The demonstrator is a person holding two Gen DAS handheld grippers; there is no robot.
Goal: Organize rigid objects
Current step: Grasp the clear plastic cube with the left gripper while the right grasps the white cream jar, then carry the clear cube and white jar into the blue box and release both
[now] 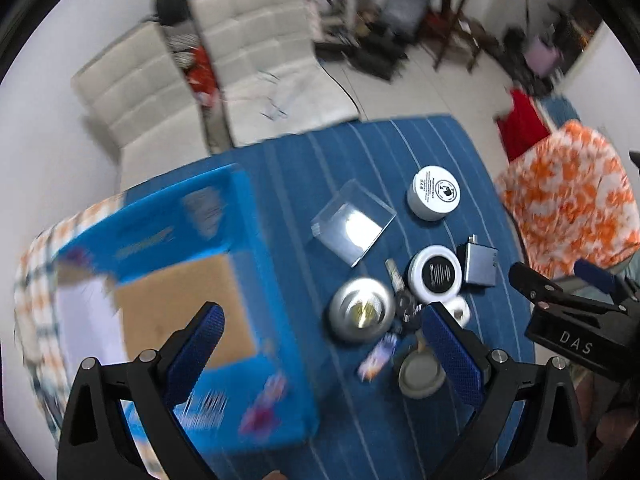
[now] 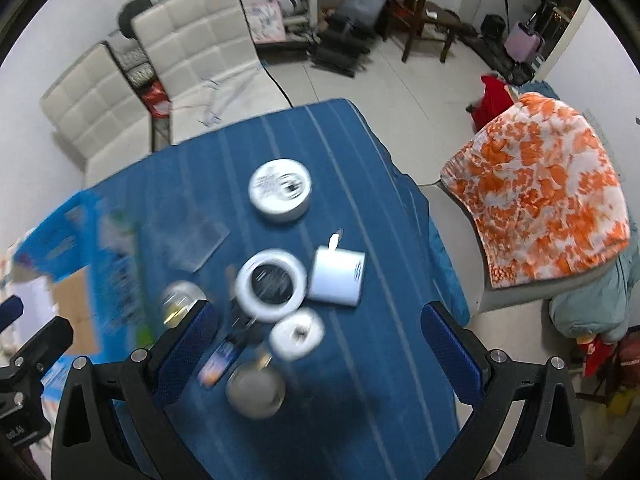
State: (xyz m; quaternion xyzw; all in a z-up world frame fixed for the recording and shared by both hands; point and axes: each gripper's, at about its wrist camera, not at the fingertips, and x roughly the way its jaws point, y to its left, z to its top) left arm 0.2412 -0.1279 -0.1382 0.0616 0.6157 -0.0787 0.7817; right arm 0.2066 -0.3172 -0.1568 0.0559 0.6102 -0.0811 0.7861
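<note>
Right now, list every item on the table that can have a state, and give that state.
Blue box: open, cardboard floor showing, nothing seen inside.
White jar: lid on, upright.
Black-topped jar: lid on, upright.
Clear case: lying flat.
Silver tin: lying flat.
Charger: unplugged, lying flat.
Left tool: open, holding nothing.
Right tool: open, holding nothing.

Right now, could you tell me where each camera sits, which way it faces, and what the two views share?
Left wrist: on the left gripper, above the table, looking down at the blue box and small items; its open fingers and the right gripper show.
Right wrist: on the right gripper, looking down at the blue tablecloth; its open fingers and the left gripper's edge show.
Shared: white round tin, white sofa.
</note>
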